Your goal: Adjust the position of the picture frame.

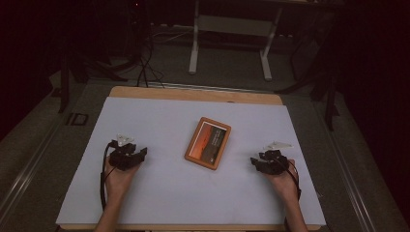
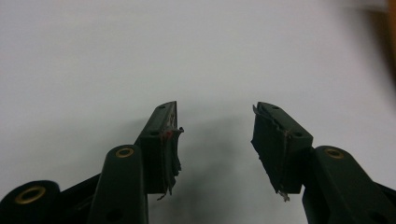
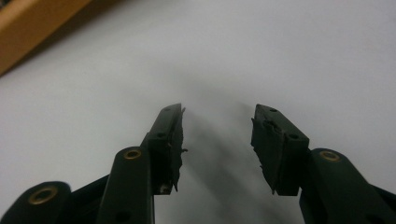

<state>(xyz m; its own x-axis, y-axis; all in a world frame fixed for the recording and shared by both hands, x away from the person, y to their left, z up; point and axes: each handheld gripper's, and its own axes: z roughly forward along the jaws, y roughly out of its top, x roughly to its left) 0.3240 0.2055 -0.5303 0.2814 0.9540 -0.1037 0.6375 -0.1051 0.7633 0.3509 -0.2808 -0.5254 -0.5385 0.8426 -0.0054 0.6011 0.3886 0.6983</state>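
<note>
A book [image 1: 208,142] is lying on the sheet [image 1: 164,188] covering the table [image 1: 193,93], between the left gripper [image 1: 140,155] and right gripper [image 1: 255,162], both sitting well apart from it.

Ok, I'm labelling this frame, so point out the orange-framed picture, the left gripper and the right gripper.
orange-framed picture [image 1: 208,143]: high view, middle of its printed face.
left gripper [image 1: 140,153]: high view, midway between its open jaws' tips.
right gripper [image 1: 254,162]: high view, midway between its open jaws' tips.
</note>
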